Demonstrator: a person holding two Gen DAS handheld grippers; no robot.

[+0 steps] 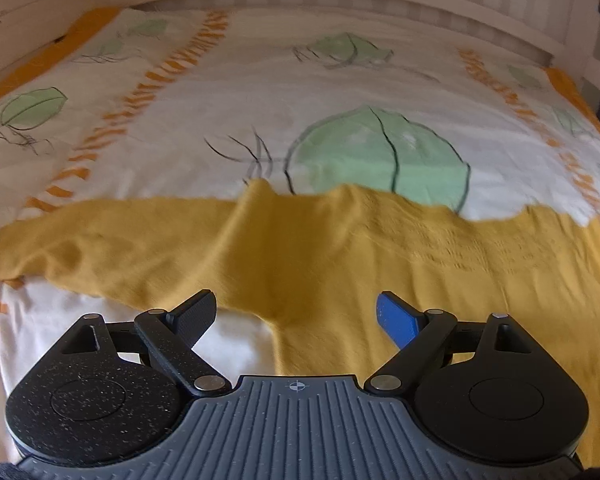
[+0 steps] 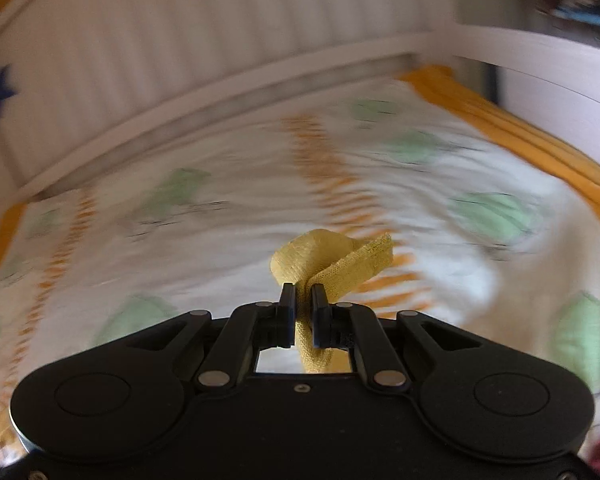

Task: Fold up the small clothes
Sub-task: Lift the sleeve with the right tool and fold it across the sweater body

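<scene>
Yellow garment point(image 1: 340, 248) lies spread across the bed point(image 1: 220, 92), on a printed cover of green shapes and orange bands. It looks like a knit top; one long strip runs off to the left in the left wrist view, probably a sleeve.

Left claw point(image 1: 296, 316) hangs over the near part of the cloth with its jaws wide apart and nothing between them. One pad is black, the other blue.

Right claw point(image 2: 300, 312) is clamped on a bunched edge of the same yellow knit point(image 2: 332, 260). The fabric pokes up past the fingertips in a small loop and also trails down behind the jaws. The background in the right wrist view is badly smeared, so I cannot tell which edge of the garment this is.

Handling, as I judge it:
- light and soft, no stiffness; it drapes and wrinkles freely
- the knit likely stretches, so a hard pull would distort it
- not slippery and not fragile; a pinch holds it well
- one pinch point lets the rest sag and twist

Best holds are hems, cuffs or shoulder seams, one corner per claw. The free left claw should take a matching edge so the panel lifts flat.
</scene>
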